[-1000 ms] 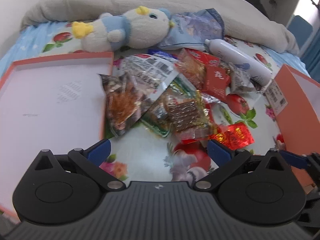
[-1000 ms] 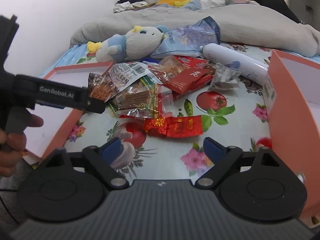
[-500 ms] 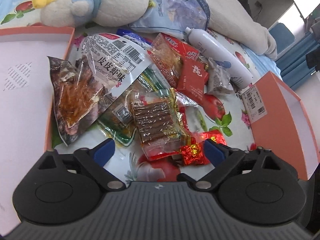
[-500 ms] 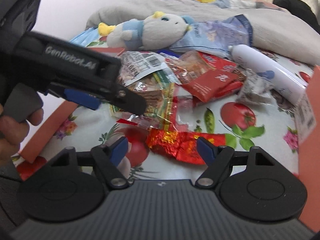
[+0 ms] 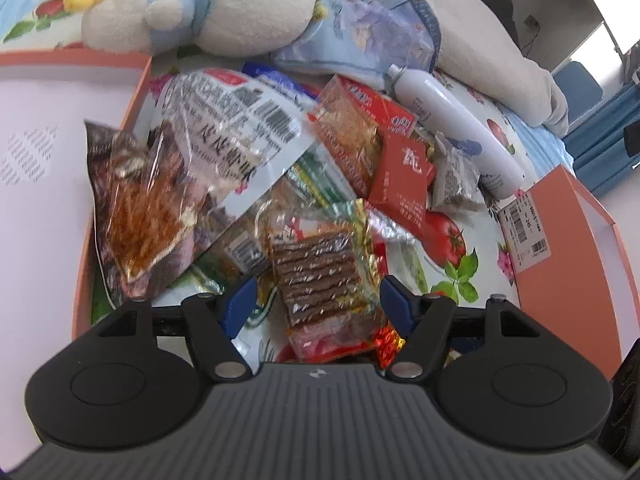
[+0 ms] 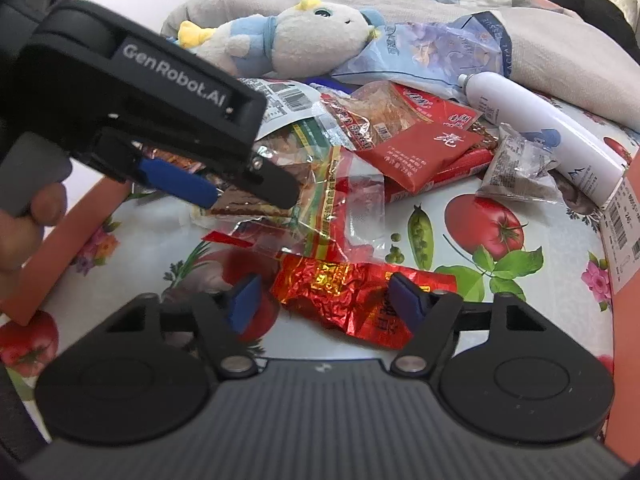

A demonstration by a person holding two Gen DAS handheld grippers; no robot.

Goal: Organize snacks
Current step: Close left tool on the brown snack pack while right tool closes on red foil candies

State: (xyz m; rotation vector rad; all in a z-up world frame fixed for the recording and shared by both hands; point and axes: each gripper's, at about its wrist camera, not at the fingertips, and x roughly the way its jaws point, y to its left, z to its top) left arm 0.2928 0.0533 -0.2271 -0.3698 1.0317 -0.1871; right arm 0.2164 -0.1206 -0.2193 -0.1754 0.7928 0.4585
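1. Blue-padded left claw has just been closing around the brown-strip snack packet, pads not yet touching.
2. Right claw, likewise narrowing, straddles the red foil packet near on the bed, ungripped.

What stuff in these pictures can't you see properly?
- Green striped snack packet, left wrist view: mostly buried under other packets.
- Orange cardboard box, right wrist view: cut off by the picture's right edge.
- Crinkly red foil packet, left wrist view: mostly behind the gripper body.

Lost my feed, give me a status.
Left gripper and right gripper open, jaws closing. Brown-stick packet between left's, red foil packet between right's. Nothing blocking.
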